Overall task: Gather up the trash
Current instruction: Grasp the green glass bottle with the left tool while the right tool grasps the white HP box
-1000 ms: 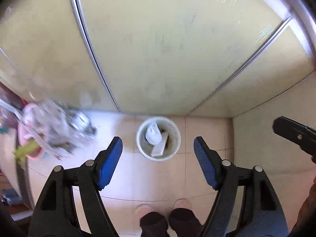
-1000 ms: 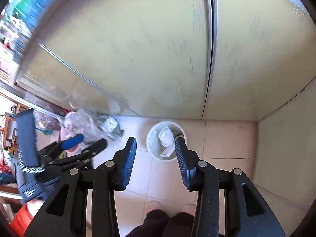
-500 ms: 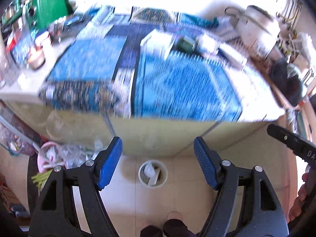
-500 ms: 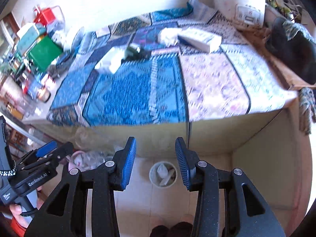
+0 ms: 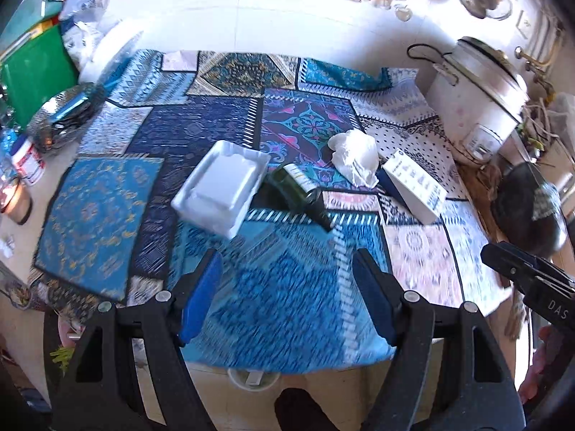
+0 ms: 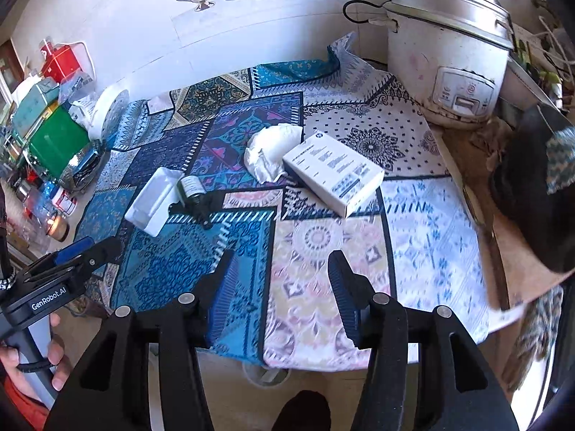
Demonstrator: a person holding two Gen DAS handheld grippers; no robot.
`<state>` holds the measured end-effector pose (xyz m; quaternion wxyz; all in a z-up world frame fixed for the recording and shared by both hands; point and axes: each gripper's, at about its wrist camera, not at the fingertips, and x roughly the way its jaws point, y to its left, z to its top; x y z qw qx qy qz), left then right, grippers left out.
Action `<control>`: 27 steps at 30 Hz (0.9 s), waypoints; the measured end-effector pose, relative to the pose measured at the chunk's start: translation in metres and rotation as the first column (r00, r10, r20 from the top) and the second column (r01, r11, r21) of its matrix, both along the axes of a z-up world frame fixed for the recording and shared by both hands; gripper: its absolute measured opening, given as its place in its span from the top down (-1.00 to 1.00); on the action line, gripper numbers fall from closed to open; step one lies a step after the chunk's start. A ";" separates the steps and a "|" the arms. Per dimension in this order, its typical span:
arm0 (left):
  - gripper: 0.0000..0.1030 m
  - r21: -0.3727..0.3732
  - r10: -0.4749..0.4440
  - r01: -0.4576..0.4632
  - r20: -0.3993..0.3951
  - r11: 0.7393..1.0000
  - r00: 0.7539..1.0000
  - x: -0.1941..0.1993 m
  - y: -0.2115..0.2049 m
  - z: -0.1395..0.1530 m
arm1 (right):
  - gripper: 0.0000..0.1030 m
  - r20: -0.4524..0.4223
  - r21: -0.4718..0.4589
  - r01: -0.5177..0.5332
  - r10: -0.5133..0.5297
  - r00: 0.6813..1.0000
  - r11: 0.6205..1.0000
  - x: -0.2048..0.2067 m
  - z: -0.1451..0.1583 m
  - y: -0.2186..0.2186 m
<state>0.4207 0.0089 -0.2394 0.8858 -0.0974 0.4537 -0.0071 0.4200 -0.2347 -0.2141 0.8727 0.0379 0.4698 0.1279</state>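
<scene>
On the patterned cloth lie a white foam tray (image 5: 222,186) (image 6: 152,203), a dark green bottle (image 5: 300,194) (image 6: 194,194) on its side, crumpled white paper (image 5: 355,156) (image 6: 269,151) and a white and blue carton (image 5: 413,186) (image 6: 332,174). My left gripper (image 5: 287,296) is open and empty above the table's front edge, nearest the tray and bottle. My right gripper (image 6: 282,291) is open and empty, in front of the carton. The white trash bin (image 5: 253,379) (image 6: 266,371) peeks out below the table edge.
A white rice cooker (image 6: 445,50) stands at the back right. A green box (image 5: 32,72), jars and a shiny dish (image 5: 61,118) crowd the left side. A dark bag (image 6: 532,194) lies at the right edge. The wall is close behind the table.
Both grippers have risen from near the floor and bin to above the tabletop. The right jaws have opened wider. The trash on the cloth is now in view.
</scene>
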 end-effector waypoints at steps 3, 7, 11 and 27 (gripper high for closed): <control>-0.43 0.008 0.025 -0.025 -0.043 1.000 0.999 0.040 -0.011 -0.013 | 0.05 -0.022 -0.018 -0.038 0.038 0.999 0.999 0.042 -0.008 -0.012; -0.43 0.008 0.064 -0.064 -0.104 0.998 0.992 0.079 -0.015 -0.037 | 0.03 -0.068 -0.062 -0.078 0.073 0.995 0.995 0.091 -0.027 -0.017; -0.43 -0.008 0.097 -0.100 -0.181 0.995 0.979 0.106 -0.014 -0.061 | 0.03 -0.128 -0.106 -0.144 0.130 0.983 0.984 0.127 -0.049 -0.012; -0.30 -0.013 0.144 -0.152 -0.246 0.988 0.958 0.141 -0.016 -0.087 | -0.45 -0.174 -0.218 -0.359 0.326 0.929 0.908 0.158 -0.071 0.008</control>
